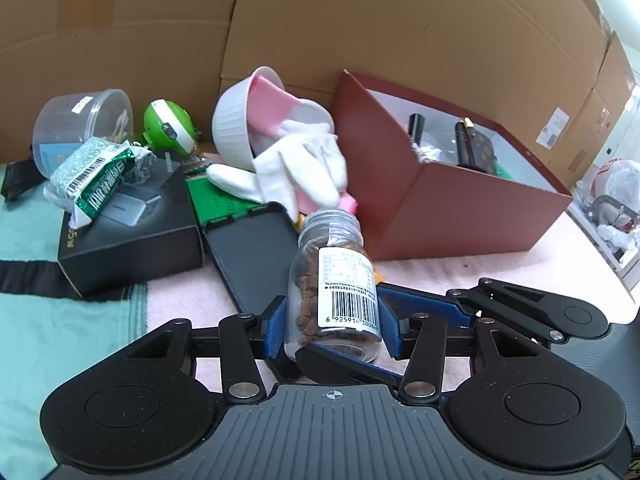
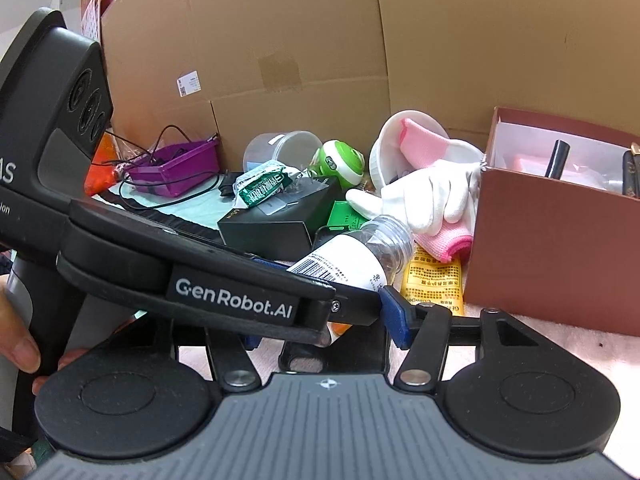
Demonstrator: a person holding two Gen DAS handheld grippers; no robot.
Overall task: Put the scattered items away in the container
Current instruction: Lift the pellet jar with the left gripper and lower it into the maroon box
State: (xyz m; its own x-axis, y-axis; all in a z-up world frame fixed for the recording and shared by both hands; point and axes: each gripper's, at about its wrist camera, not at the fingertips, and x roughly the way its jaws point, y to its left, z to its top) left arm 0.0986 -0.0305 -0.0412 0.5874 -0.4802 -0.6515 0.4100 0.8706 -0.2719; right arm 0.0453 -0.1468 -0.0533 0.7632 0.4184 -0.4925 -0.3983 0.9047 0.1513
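My left gripper (image 1: 332, 326) is shut on a clear plastic bottle (image 1: 334, 280) with brown pellets and a white barcode label, no cap, held above the pink cloth. The bottle also shows in the right wrist view (image 2: 360, 252), tilted towards the red-brown box (image 2: 552, 248). The box (image 1: 460, 208) stands open at the right and holds a dark wallet (image 1: 474, 146) and other items. My right gripper (image 2: 320, 330) sits just under and behind the left gripper; its right blue pad (image 2: 396, 316) shows, the left one is hidden by the left gripper's body.
Scattered items lie left of the box: white gloves (image 1: 296, 172), a white bowl with pink cloth (image 1: 248, 120), a black box (image 1: 132, 232), a green packet (image 1: 100, 184), a green toy (image 1: 168, 128), a clear tub (image 1: 80, 120), a yellow packet (image 2: 434, 280). A purple tray (image 2: 176, 164) stands at the far left. Cardboard walls stand behind.
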